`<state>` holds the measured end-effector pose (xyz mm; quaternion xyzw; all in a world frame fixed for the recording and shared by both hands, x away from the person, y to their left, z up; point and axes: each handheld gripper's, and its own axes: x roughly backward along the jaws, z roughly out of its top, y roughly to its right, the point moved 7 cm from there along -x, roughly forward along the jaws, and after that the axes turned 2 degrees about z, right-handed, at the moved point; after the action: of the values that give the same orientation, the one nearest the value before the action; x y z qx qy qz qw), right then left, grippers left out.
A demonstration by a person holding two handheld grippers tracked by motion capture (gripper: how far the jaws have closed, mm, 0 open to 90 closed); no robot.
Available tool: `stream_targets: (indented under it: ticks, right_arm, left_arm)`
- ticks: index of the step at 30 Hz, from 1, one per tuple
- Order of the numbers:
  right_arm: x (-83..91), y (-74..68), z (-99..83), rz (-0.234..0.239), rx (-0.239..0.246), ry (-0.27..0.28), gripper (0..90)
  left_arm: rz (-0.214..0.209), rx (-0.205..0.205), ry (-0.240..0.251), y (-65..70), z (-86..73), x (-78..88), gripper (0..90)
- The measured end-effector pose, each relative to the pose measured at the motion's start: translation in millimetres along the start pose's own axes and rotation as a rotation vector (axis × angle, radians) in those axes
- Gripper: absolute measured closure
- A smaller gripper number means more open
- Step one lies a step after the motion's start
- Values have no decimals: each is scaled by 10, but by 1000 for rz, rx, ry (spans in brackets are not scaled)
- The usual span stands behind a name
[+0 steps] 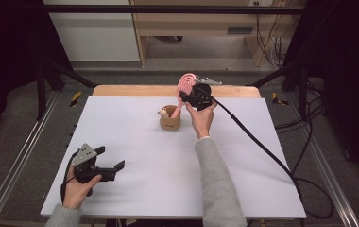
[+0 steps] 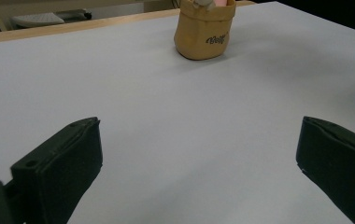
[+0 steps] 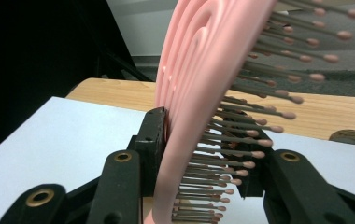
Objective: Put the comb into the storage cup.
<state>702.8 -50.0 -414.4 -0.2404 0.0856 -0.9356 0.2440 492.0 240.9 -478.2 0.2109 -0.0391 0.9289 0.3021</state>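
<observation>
The setup was a white table top (image 1: pixel 135 142) laid over a wooden bench whose edge peeked out along the top of the high view. Dark frame legs and rails ran down both sides, grey floor all around, and pale wood furniture with a tangle of cables sat at the top of the frame.

The pink hairbrush (image 1: pixel 185 90) was near the top middle of the high view, long axis close to upright, head pointing up and tilted a bit to the left, handle end down in a small tan pouch (image 1: pixel 170 123). In the right gripper view the bristles stuck out to the right of the frame.

The right gripper (image 1: pixel 190 97) was clamped on the brush, one pad flat on its back and the other in among the bristles. The left gripper (image 1: pixel 109 163) sat low at the lower left, jaws wide apart with nothing but bare table between them.

Count: one brush, one pouch with some small toy thing (image 1: pixel 163 112) poking out of it, two grippers, one per hand.
</observation>
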Motion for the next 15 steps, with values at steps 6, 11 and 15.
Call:
stream_targets:
  ticks: [6,11,15]
  right_arm:
    - [1,12,-3,-14,37,5,587]
    - [-1,31,-12,-33,69,0,545]
    - [6,29,-17,-34,91,-1,526]
  left_arm:
    - [-2,-2,-4,2,-4,-1,5]
    - [-1,-2,-2,0,-2,0,5]
    - [-2,-3,-3,1,-2,-1,4]
